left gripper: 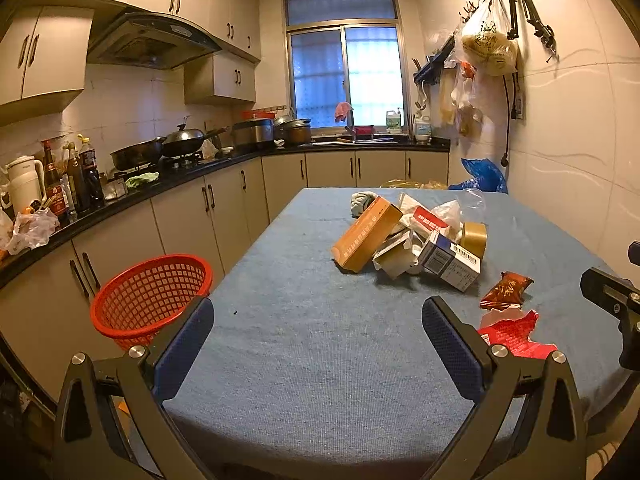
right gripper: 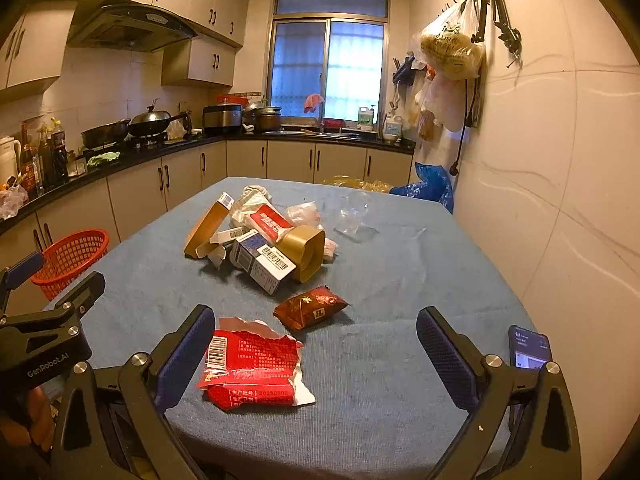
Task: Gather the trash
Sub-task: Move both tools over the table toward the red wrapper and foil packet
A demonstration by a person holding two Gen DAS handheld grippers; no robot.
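Red torn wrapper point(right gripper: 252, 368) lies between the right gripper's point(right gripper: 316, 344) wide-spread fingers — left gripper point(left gripper: 318, 334) likewise agape, seemingly empty.

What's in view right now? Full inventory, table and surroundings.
torn wrapper: 1, red and white, near edge of table, closest to right gripper
snack packet: 1, dark red, just beyond the torn wrapper
long box: 1, orange-tan, left side of the pile, mid table
barcode box: 1, white and blue, front of the pile
tape roll: 1, gold, right of the pile
clear plastic cup: 1, transparent, beyond the pile
basket: 1, red mesh, off the table's left edge
phone: 1, dark, screen lit, right near edge
table: 1, blue cloth
left hand-held gripper: open, empty
right hand-held gripper: open, empty
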